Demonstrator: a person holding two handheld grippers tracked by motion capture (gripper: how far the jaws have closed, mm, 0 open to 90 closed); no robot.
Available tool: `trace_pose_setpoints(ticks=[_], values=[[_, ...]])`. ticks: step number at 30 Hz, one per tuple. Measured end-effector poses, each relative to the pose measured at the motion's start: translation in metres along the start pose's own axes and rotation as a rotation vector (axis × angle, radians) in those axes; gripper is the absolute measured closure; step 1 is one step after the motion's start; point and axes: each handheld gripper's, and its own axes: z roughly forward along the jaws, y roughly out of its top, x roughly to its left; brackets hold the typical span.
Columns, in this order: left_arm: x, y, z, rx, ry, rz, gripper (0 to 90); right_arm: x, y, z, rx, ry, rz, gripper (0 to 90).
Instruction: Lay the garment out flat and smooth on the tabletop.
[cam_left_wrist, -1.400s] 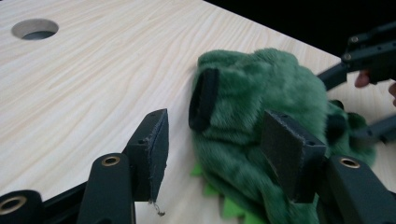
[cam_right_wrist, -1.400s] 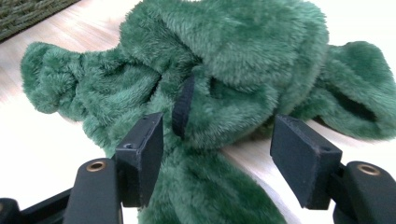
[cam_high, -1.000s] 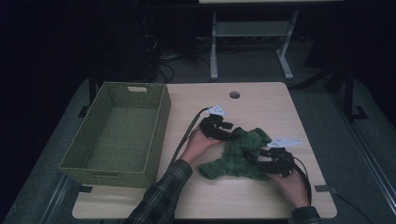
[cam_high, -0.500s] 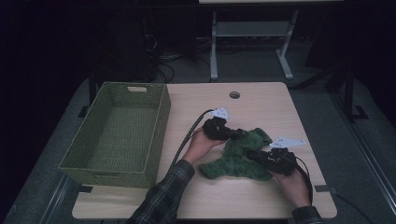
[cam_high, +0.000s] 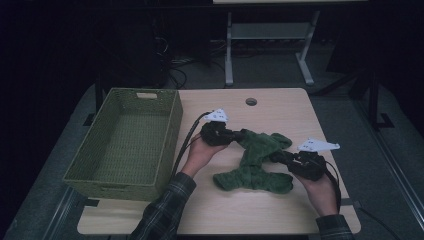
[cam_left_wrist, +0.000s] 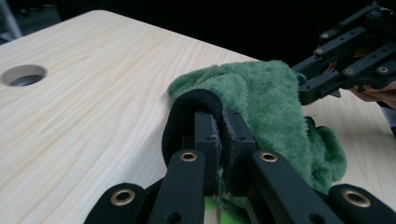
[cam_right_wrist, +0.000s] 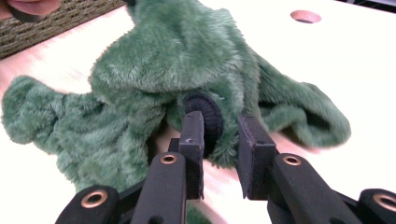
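A fuzzy green garment (cam_high: 255, 150) with black knit cuffs lies on the wooden table (cam_high: 280, 107), pulled out between both grippers. My left gripper (cam_high: 240, 135) holds its upper left end. In the left gripper view the jaws (cam_left_wrist: 217, 121) are shut on a black cuff (cam_left_wrist: 187, 105), with green fleece (cam_left_wrist: 275, 102) beside them. My right gripper (cam_high: 277, 156) meets the garment's right side. In the right gripper view its jaws (cam_right_wrist: 219, 123) clamp a black cuff (cam_right_wrist: 208, 114) and fleece (cam_right_wrist: 177, 60). The right gripper (cam_left_wrist: 345, 60) also appears far off in the left gripper view.
A green woven basket (cam_high: 169, 142), with nothing in it, stands at the table's left side, close to my left forearm. A round cable hole (cam_high: 251, 101) sits near the table's far edge. Bare wood lies behind and in front of the garment.
The two grippers have drawn apart, the left up and leftward, the right rightward. The garment has gone from a bunched heap to a stretched shape between them.
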Motion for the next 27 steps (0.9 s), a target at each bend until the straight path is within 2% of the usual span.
trace_pose_setpoints(ticks=[7,11,16,17,20,21,24,26,27], values=[[-0.004,-0.005,-0.023,-0.020,0.053,-0.037,86.3,0.003,0.015,0.007,-0.019,-0.006,-0.024,72.7],[-0.005,-0.012,-0.034,-0.023,0.081,-0.067,86.4,0.002,0.024,0.019,-0.026,-0.005,-0.031,71.8],[-0.002,-0.024,-0.035,-0.013,0.085,-0.083,86.3,0.000,0.023,0.033,0.006,0.005,-0.020,70.2],[-0.002,-0.027,-0.034,-0.010,0.087,-0.085,86.3,-0.002,0.022,0.039,0.015,0.001,-0.011,67.5],[-0.001,-0.029,-0.033,-0.010,0.087,-0.091,86.3,-0.004,0.021,0.044,0.026,-0.009,0.002,67.2],[-0.001,-0.030,-0.034,-0.006,0.089,-0.089,86.3,-0.006,0.020,0.045,0.030,-0.036,0.011,67.0],[0.000,-0.031,-0.035,-0.009,0.089,-0.094,86.4,-0.009,0.019,0.046,0.031,-0.055,0.017,67.3],[-0.001,-0.031,-0.035,-0.008,0.089,-0.099,86.3,-0.013,0.018,0.047,0.028,-0.046,0.039,69.3],[-0.001,-0.031,-0.035,-0.007,0.088,-0.098,86.3,-0.017,0.018,0.048,0.026,-0.024,0.044,70.9]])
